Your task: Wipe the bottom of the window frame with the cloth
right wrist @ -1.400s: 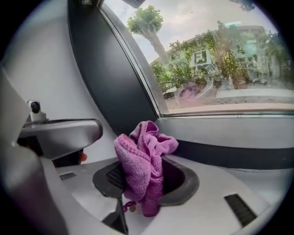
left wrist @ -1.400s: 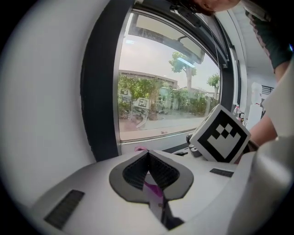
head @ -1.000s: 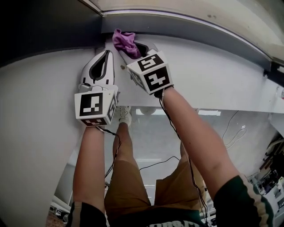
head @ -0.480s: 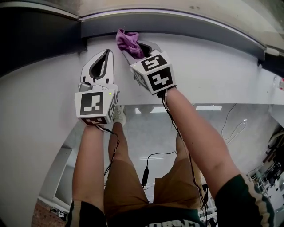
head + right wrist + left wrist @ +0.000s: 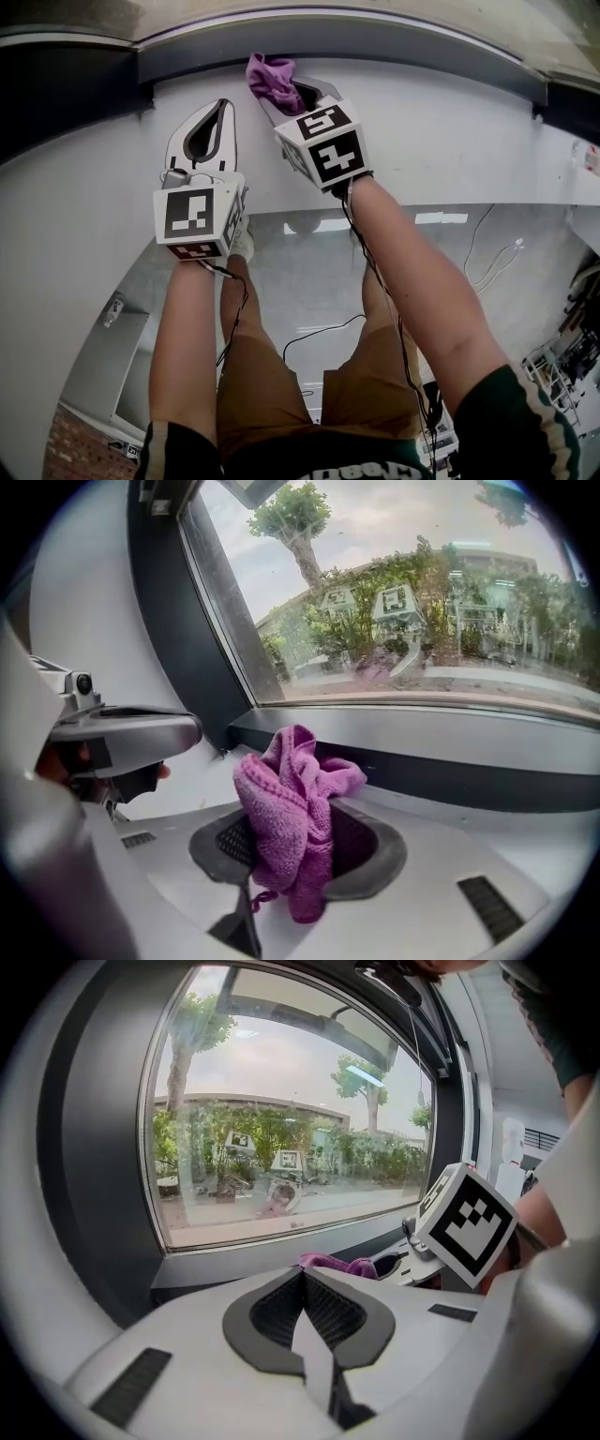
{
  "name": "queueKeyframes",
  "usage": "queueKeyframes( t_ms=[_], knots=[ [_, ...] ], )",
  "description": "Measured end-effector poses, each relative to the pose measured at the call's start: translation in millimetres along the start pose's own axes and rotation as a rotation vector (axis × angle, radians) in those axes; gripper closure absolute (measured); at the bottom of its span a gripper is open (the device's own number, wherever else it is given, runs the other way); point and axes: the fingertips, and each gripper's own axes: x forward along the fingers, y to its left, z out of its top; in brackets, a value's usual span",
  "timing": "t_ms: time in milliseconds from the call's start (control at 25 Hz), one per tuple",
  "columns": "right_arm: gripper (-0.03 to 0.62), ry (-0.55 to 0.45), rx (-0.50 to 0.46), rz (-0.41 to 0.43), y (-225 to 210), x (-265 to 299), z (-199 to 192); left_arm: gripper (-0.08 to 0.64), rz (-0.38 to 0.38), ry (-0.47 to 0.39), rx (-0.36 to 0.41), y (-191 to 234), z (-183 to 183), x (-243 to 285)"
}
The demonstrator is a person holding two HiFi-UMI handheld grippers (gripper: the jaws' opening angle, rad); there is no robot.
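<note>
Cloth (image 5: 292, 808), purple, bunched, pinched between the jaws of the right gripper (image 5: 278, 94). Its free end is up against the grey bottom rail of the window frame (image 5: 394, 42), at 12 o'clock in the head view; contact cannot be told. The left gripper (image 5: 217, 117) is at the right one's 9 o'clock, jaws pressed together and empty, over the white ledge (image 5: 450, 141).

daylight through window (image 5: 281, 1147) | sharp | fisheye-bent edges | corners perhaps vignetted
</note>
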Motion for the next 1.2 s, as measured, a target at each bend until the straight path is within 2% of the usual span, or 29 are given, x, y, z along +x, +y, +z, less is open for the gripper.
queueKeyframes(
  t_ms=[560, 1200],
  knots=[
    [0.425, 0.000, 0.003, -0.051, -46.1, -31.5, -24.5, 0.557, -0.045, -0.005, -0.004, -53.3, 9.4, 21.1],
    [0.425, -0.014, 0.014, -0.114, -102.1, -66.9, -40.5, 0.557, -0.103, 0.021, 0.034, -115.1, 22.2, 50.0]
  ],
)
